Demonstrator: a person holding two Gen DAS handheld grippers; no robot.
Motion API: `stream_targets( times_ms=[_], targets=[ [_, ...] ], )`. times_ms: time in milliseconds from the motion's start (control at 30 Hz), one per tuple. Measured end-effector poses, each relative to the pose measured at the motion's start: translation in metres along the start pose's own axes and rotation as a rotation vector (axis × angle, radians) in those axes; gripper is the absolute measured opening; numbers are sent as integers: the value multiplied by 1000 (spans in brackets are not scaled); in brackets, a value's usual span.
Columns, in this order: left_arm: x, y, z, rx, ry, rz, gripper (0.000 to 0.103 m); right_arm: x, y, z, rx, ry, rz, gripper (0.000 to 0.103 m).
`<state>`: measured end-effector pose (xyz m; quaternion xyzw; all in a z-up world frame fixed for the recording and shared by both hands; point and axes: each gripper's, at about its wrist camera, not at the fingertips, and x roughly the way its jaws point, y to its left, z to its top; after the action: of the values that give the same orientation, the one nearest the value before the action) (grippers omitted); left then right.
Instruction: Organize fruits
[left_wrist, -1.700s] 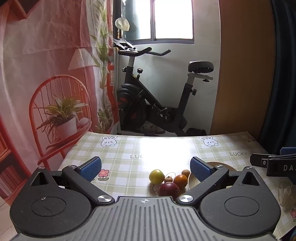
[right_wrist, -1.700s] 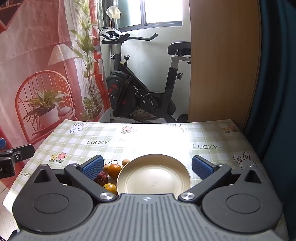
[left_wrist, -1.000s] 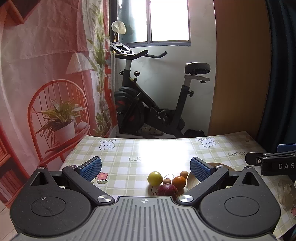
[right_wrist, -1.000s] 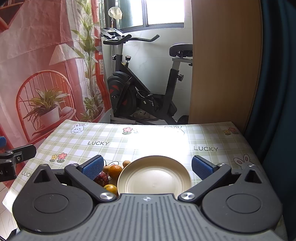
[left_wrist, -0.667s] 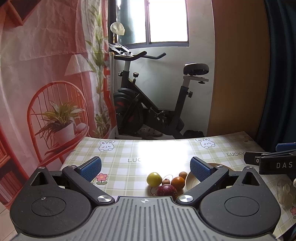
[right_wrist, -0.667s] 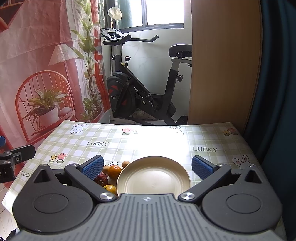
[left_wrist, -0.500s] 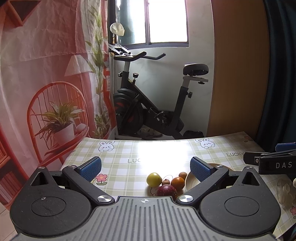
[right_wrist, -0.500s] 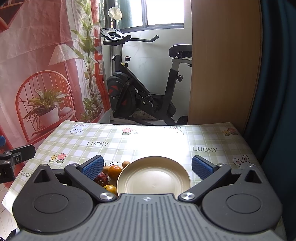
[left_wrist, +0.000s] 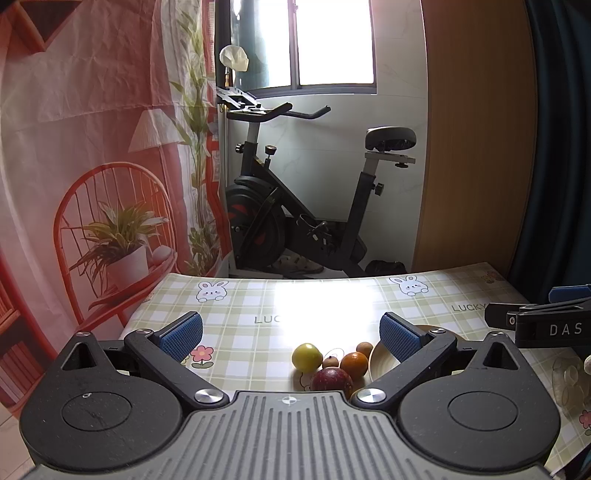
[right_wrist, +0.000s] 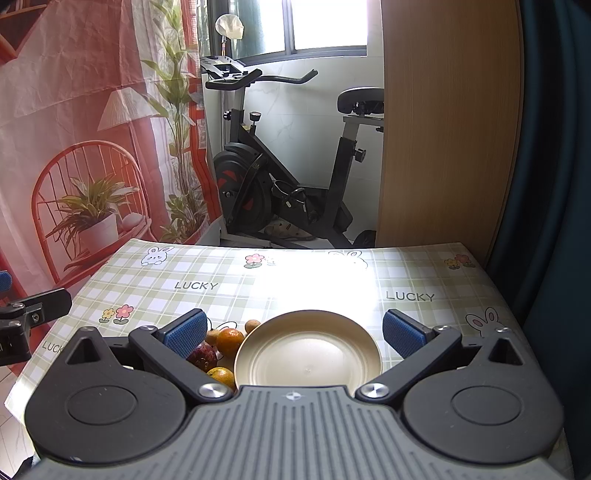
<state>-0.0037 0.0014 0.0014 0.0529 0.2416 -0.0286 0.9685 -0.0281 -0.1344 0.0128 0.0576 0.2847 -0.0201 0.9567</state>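
The left gripper (left_wrist: 290, 334) is held with its blue pads (left_wrist: 181, 330) spread wide and nothing between them; the right gripper (right_wrist: 293, 332) is likewise wide apart and empty, hovering over the plate (right_wrist: 347, 328). The fruit is found in a tight cluster on the cloth (left_wrist: 251, 314), just left of the plate: a red apple (left_wrist: 331, 380) nearest the left gripper, a green-yellow fruit (left_wrist: 306, 356) beyond it, an orange (left_wrist: 354, 364) against the plate's rim, two small brown fruits (left_wrist: 364, 348) at the back, and a second orange (right_wrist: 221, 375) seen only in the right view.

Nothing is yet gripped, so a first pick appears to be the step in hand. The apple would best be taken first, being nearest and most exposed; the pads should be lowered to either side of its widest part and closed gently, since round fruit is likely to roll. Its neighbours lie very close, perhaps touching, so a straight descent is advised, lest the orange be knocked.

The plate is bare, so room for setting down is ample. Open cloth lies to the left and beyond. The near table edge is hidden by the gripper bodies. The right gripper's tip (left_wrist: 532, 321) stands just beside the plate, so crossing paths should be watched
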Motion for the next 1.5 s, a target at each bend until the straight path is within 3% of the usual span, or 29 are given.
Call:
stream_targets(
  times_ms=[1067, 1267, 1433, 1500],
  targets=[
    [3, 3, -2, -3, 0, -20, 103, 3, 2, -4, -8, 0, -4, 103],
    [3, -4, -7, 39, -25, 40, 103, 6, 3, -8, -13, -3, -5, 103],
    [13, 12, -9, -23, 14, 30, 103, 11, -3, -13, 3, -15, 31, 103],
    [17, 18, -12, -28, 14, 23, 103, 15, -6, -16, -3, -20, 4, 103]
  ],
)
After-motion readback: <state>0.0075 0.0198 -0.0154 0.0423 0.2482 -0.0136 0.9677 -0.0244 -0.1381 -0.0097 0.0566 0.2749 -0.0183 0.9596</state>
